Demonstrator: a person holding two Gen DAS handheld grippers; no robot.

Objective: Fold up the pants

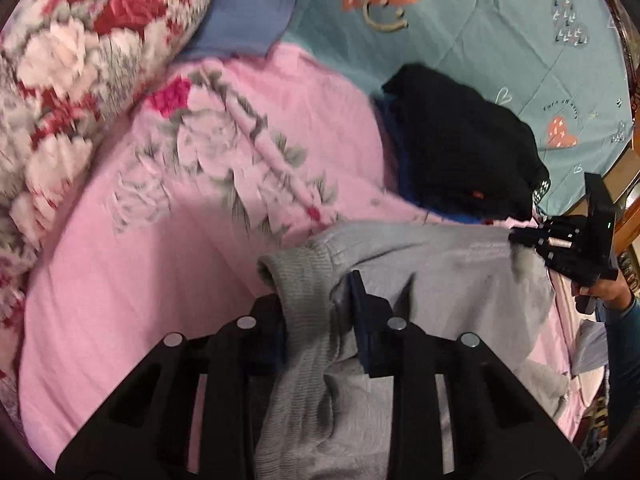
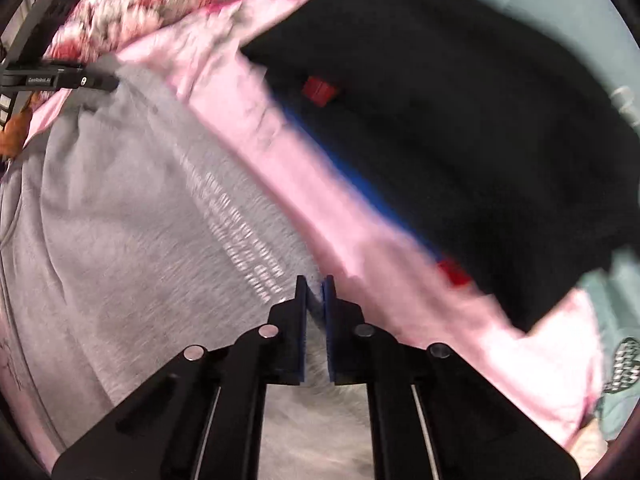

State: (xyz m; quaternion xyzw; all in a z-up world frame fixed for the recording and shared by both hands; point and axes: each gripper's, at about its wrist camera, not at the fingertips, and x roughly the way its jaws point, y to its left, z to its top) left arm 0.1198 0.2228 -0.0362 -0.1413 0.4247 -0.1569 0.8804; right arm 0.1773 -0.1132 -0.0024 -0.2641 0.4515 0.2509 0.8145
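Note:
Grey sweatpants (image 1: 440,264) lie on a pink floral sheet (image 1: 140,260). My left gripper (image 1: 316,292) is shut on their ribbed waistband, which bunches between the jaws. My right gripper (image 2: 316,292) is shut on another edge of the grey pants (image 2: 140,220), near a printed white text. The right gripper also shows in the left wrist view (image 1: 520,238), pinching the pants' far corner. The left gripper shows in the right wrist view (image 2: 108,80) at the upper left, holding the cloth. The pants hang stretched between the two grippers.
A stack of folded dark clothes (image 1: 460,140), black over blue, lies on the bed just beyond the pants. It fills the upper right of the right wrist view (image 2: 460,120). A floral pillow (image 1: 80,60) is at the left. A teal quilt (image 1: 500,20) covers the far side.

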